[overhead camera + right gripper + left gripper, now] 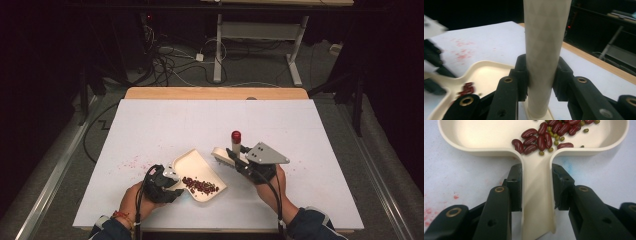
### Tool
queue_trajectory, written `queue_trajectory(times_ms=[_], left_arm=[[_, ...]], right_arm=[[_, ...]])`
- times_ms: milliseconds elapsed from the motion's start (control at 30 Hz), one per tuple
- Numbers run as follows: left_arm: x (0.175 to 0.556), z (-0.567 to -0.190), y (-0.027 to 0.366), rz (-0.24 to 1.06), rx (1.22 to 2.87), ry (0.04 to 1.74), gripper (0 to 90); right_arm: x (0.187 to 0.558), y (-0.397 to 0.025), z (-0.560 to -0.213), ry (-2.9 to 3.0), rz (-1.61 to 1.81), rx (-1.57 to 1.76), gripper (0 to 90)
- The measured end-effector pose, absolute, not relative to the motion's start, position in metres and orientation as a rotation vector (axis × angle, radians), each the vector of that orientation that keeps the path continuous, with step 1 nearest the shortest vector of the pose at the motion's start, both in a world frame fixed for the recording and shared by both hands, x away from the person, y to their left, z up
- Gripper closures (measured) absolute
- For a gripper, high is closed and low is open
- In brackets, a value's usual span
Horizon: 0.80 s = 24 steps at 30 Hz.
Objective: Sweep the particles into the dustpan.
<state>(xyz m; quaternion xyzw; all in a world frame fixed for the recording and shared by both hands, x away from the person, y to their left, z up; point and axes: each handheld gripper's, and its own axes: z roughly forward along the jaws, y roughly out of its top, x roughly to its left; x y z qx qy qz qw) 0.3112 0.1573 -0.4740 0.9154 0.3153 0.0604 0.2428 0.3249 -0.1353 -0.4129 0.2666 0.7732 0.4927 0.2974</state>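
My left gripper (536,195) clamps its jaws on the dustpan (199,176) handle; beans (200,186) already lie inside. My right gripper (540,75) grips the brush (226,152) handle beyond. Red specks (131,162) on the desk (300,130) seem left.

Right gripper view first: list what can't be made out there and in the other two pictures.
- Right gripper view: the brush handle is cut off by the top edge; the jaws hide its base.
- Right gripper view: the left gripper at the left edge is blurred.
- Left gripper view: the dustpan runs past the top edge, so some beans are cut off.
- High view: the beans are too small to sort.
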Motion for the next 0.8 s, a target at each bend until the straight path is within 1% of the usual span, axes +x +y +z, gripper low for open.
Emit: queue_trajectory(times_ms=[200,300,533,800], left_arm=[[0.312,-0.474,0.157,0.17,2.498,0.863,63.6],[0.311,-0.475,0.158,0.169,2.494,0.864,63.6],[0.312,-0.475,0.158,0.169,2.486,0.873,63.6],[0.313,-0.475,0.157,0.171,2.459,0.916,63.6]], right_arm=[[0.302,-0.116,-0.406,2.129,1.387,0.619,70.3],[0.297,-0.118,-0.4,2.123,1.41,0.592,70.3],[0.306,-0.129,-0.396,2.058,1.406,0.624,70.2],[0.315,-0.112,-0.408,2.042,1.389,0.615,70.2]])
